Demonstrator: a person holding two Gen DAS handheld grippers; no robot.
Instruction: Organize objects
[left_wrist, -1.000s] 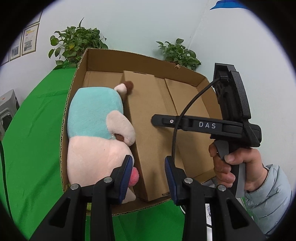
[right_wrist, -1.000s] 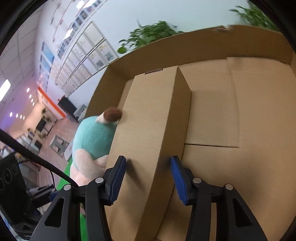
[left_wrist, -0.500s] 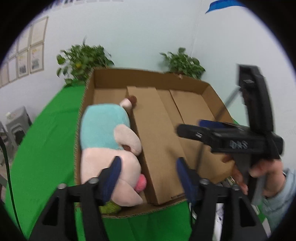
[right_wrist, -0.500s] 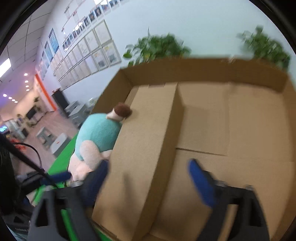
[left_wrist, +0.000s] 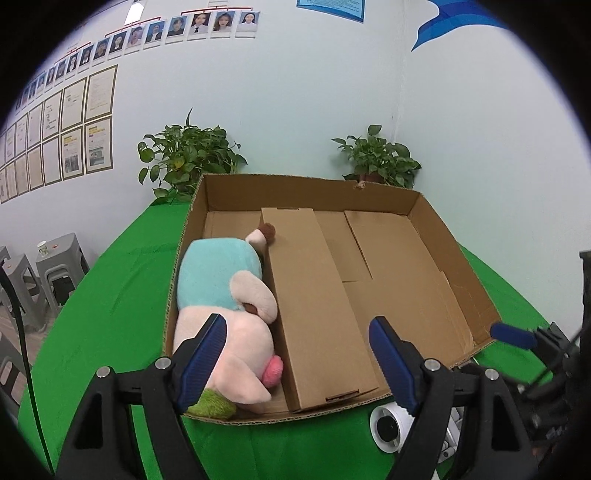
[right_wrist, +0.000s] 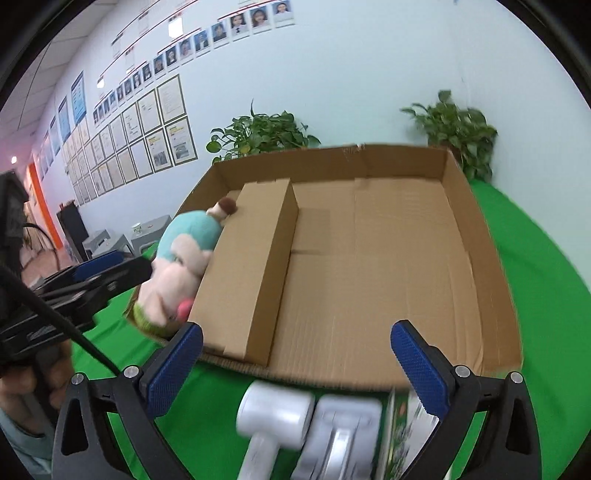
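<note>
A large open cardboard tray (left_wrist: 454, 243) (right_wrist: 480, 236) sits on the green table. Inside it, at the left, lies a pink and teal plush toy (left_wrist: 225, 291) (right_wrist: 181, 258) beside a long closed cardboard box (left_wrist: 314, 295) (right_wrist: 251, 266). My left gripper (left_wrist: 299, 362) is open and empty, held back above the tray's near edge. My right gripper (right_wrist: 295, 362) is open and empty, above white objects (right_wrist: 295, 417) and a green printed packet (right_wrist: 402, 432) that lie on the table in front of the tray. A white round object (left_wrist: 388, 424) shows under the left gripper.
Two potted plants (left_wrist: 188, 155) (left_wrist: 376, 158) stand behind the tray against the wall. Grey stools (left_wrist: 51, 273) stand off the table at the left. The right half of the tray floor (right_wrist: 388, 258) is bare cardboard.
Both grippers have pulled back and up from the tray and opened wider. The right gripper has left the long box and now hangs over the white objects in front of the tray.
</note>
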